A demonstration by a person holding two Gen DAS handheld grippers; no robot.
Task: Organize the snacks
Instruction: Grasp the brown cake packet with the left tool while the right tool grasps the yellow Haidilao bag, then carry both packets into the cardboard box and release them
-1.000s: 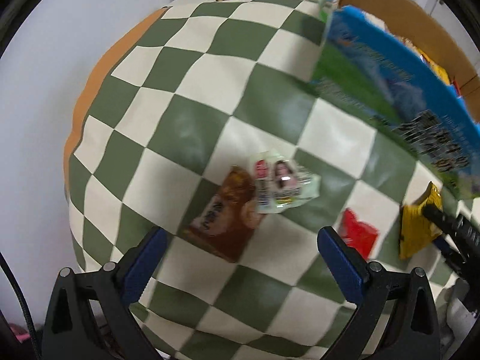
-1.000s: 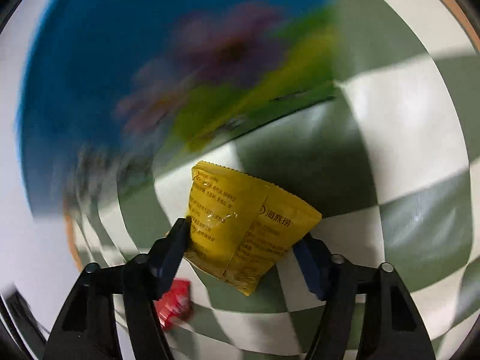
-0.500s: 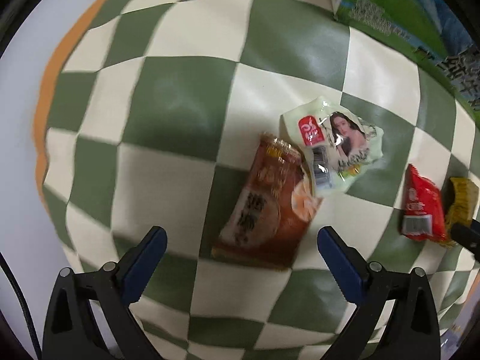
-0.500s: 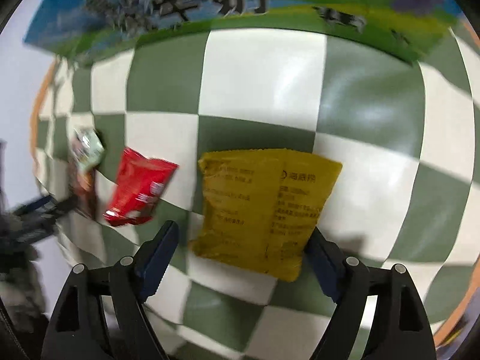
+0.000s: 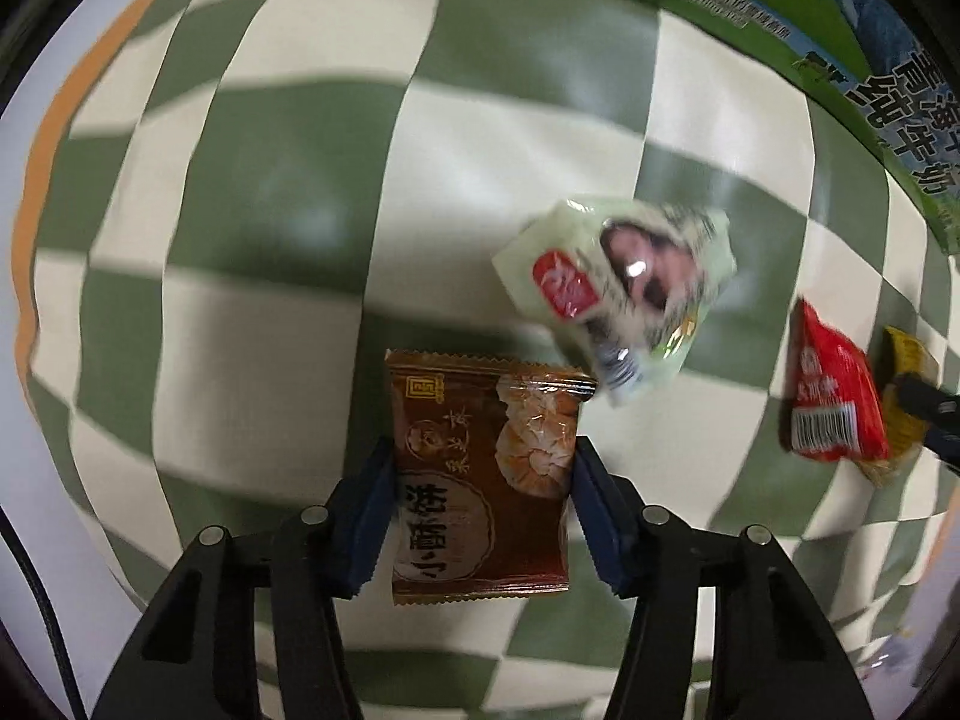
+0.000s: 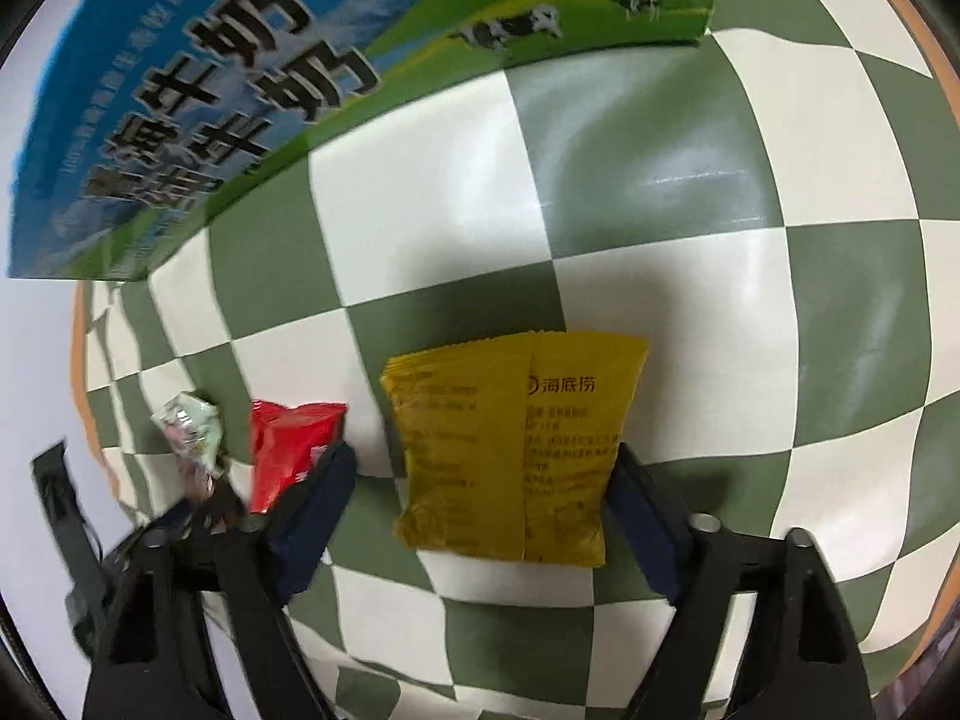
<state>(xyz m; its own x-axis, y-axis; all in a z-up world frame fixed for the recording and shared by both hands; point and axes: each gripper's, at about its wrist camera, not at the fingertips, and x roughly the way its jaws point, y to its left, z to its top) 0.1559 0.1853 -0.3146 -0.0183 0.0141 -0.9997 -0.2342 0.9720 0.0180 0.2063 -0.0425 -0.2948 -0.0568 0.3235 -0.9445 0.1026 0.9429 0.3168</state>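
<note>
**Both tools at packets on the checkered cloth**

The left tool [image 5: 483, 495] is clenched on the brown packet [image 5: 480, 474], its blue pads pressed against the packet's two long edges. The packet lies flat on the green-and-white checkered cloth [image 5: 288, 180], which covers the counter.

Just beyond the brown packet's far right corner sits a pale green packet [image 5: 618, 294], blurred, with a red patch on its wrapper; whether the two touch cannot be told. Further right lies a red packet [image 5: 831, 396], barcode end toward the camera, with the yellow packet [image 5: 900, 414] right behind it at the edge of the left wrist view.

In the right wrist view the right tool [image 6: 483, 492] straddles that yellow packet [image 6: 510, 444], which lies flat on the cloth. The right pad meets the packet's edge, while a strip of cloth shows between the left pad and the packet, so the tool reads as released. The red packet [image 6: 288, 444] lies just left of the left finger, partly behind it, and the pale green packet [image 6: 192, 429] is further left.

A blue and green milk carton box [image 6: 240, 90] stands on the cloth beyond the packets.
</note>
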